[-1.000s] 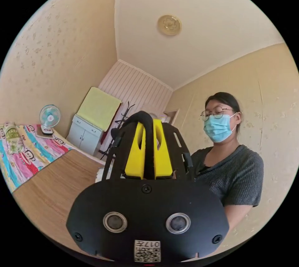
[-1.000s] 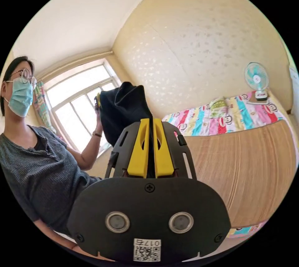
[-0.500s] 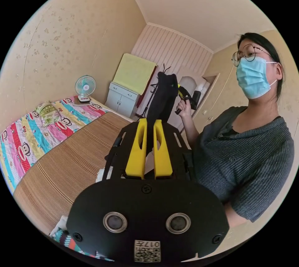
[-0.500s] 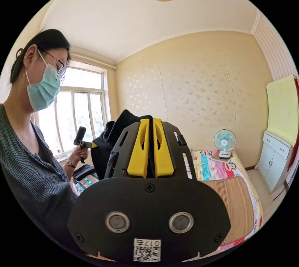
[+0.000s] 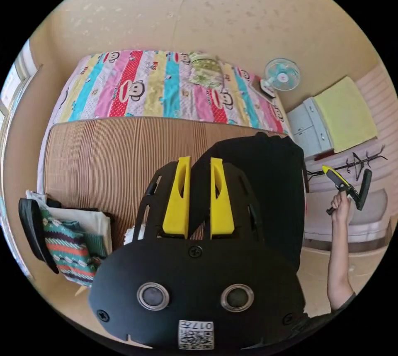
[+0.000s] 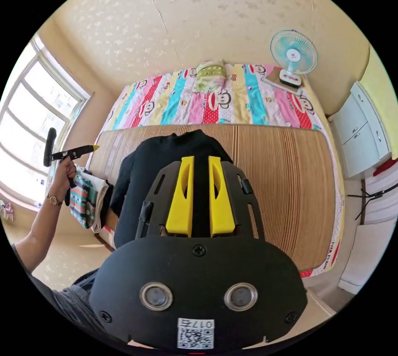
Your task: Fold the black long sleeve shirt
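**Status: shirt on bed, both claws released**

Bedroom surface: a bed with a striped cartoon quilt [image 5: 137, 86] carries a bamboo mat [image 5: 103, 152].

Left gripper view, left to right:
- A stack of folded clothes [image 5: 68, 244] sits at the mat's near corner.
- The left claw [image 5: 198, 198] is released, with its jaws slightly parted and dark cloth visible behind the gap.
- The black long sleeve shirt [image 5: 269, 181] lies over the mat's near edge.
- A hand [image 5: 340, 206] holds the right claw [image 5: 331, 171] clear of the shirt.

Right gripper view: the left claw is raised near the window [image 6: 33, 123], apart from the shirt. The right claw's jaws stand slightly parted and released. A fan [image 6: 293, 55] stands at the bed's far corner.
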